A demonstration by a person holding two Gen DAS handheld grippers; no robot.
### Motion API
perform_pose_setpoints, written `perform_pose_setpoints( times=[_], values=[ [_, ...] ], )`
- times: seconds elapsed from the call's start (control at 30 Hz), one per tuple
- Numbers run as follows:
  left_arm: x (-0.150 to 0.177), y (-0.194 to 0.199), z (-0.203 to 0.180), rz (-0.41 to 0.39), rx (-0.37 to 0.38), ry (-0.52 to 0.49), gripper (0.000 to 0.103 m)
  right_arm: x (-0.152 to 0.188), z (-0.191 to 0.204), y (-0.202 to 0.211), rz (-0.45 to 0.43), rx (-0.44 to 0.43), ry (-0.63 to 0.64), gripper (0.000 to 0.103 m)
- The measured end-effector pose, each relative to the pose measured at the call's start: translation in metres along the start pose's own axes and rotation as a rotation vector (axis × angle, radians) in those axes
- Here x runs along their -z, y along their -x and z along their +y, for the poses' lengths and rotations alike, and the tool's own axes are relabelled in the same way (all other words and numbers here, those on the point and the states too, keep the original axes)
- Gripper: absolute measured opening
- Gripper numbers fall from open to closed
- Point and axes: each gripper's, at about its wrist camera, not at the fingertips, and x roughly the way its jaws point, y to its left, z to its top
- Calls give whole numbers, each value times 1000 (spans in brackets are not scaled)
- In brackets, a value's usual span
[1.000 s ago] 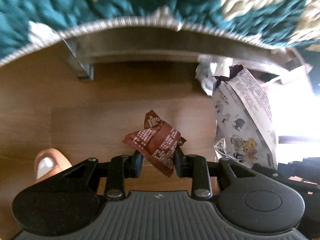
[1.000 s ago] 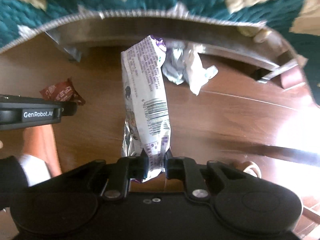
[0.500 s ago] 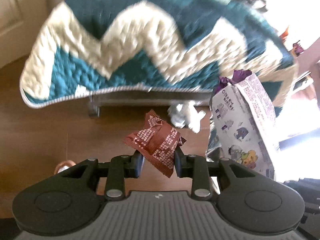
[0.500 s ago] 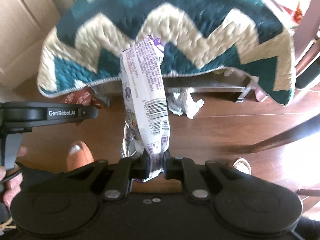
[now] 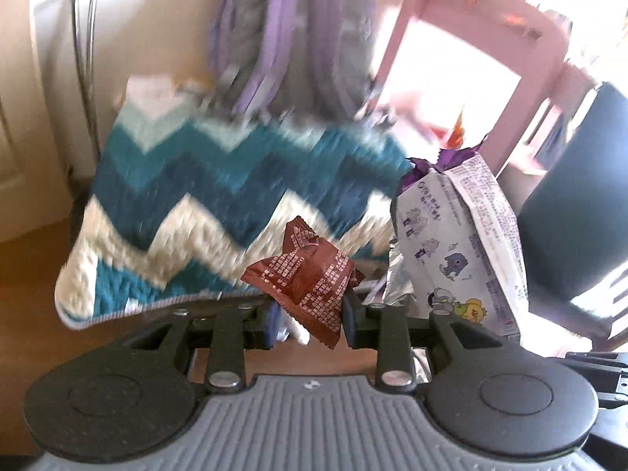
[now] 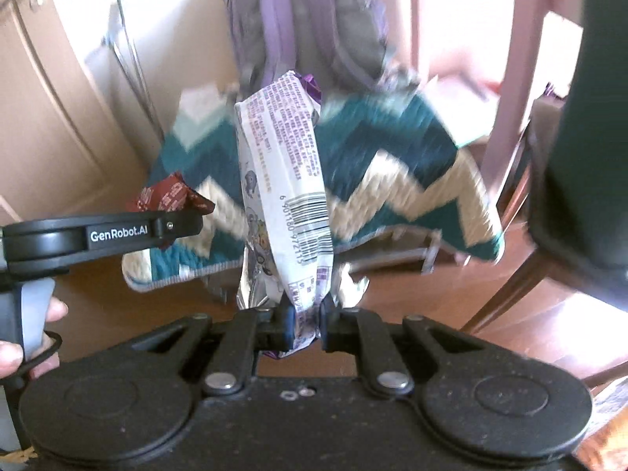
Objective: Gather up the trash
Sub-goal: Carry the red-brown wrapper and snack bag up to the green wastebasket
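My left gripper (image 5: 308, 320) is shut on a crumpled brown snack wrapper (image 5: 306, 274) and holds it up in the air. My right gripper (image 6: 305, 324) is shut on the bottom of a tall white and purple snack bag (image 6: 284, 204) that stands upright above the jaws. The bag also shows in the left wrist view (image 5: 459, 251), to the right of the brown wrapper. The left gripper and the brown wrapper (image 6: 168, 196) show at the left of the right wrist view. A crumpled silver scrap (image 6: 353, 286) lies on the floor behind the bag.
A low seat with a teal and cream zigzag blanket (image 5: 204, 204) stands ahead on the wooden floor (image 6: 530, 314). A purple and grey backpack (image 5: 290, 31) sits behind it. A pink chair frame (image 5: 482, 39) is at the right, and a dark chair (image 6: 588, 137) at the far right.
Both grippers have risen and tilted up from the floor with their wrappers held. The view went from under the blanket's edge to the backpack and pink chair.
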Motion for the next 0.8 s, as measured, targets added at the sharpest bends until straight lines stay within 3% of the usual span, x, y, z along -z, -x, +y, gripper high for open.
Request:
perform_pose_setpoints(
  times=[0.47, 0.8],
  values=[
    [-96, 84, -106, -245, 114, -119, 30, -63, -50, 125, -308, 69, -23, 10],
    [-147, 119, -206, -341, 240, -249, 30, -96, -107, 200, -479, 169, -61, 10]
  ],
)
